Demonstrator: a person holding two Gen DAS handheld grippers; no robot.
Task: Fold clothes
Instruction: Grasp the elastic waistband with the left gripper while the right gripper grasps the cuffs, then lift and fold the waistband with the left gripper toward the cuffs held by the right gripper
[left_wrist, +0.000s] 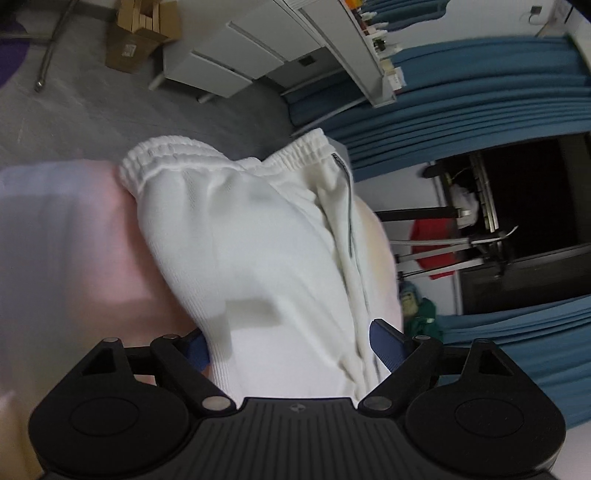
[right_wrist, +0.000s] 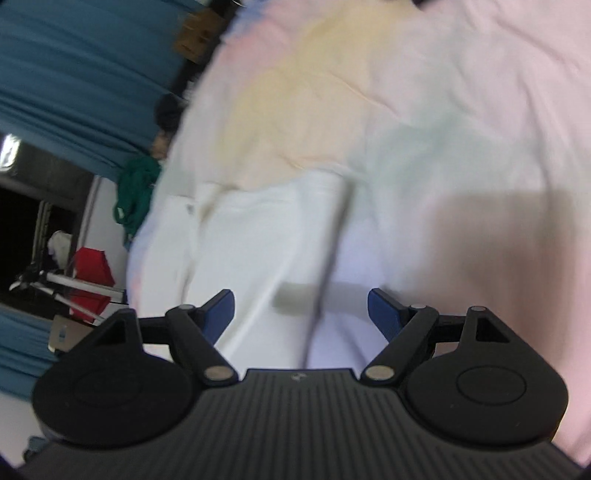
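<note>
White sweatpants (left_wrist: 258, 236) with an elastic waistband and a dark zip pocket lie on a pastel bed sheet (left_wrist: 55, 240). In the left wrist view my left gripper (left_wrist: 288, 343) is open, its blue pads wide apart on either side of the pants' fabric, which fills the gap between them. In the blurred right wrist view my right gripper (right_wrist: 301, 314) is open above the white pants (right_wrist: 258, 240) and the sheet (right_wrist: 461, 110), holding nothing.
Blue curtains (left_wrist: 461, 103) hang beyond the bed, with a white cabinet (left_wrist: 236, 55) and a cardboard box (left_wrist: 136, 37) on the grey floor. A red item (right_wrist: 90, 280), a tripod and green clothing (right_wrist: 136, 192) lie beside the bed edge.
</note>
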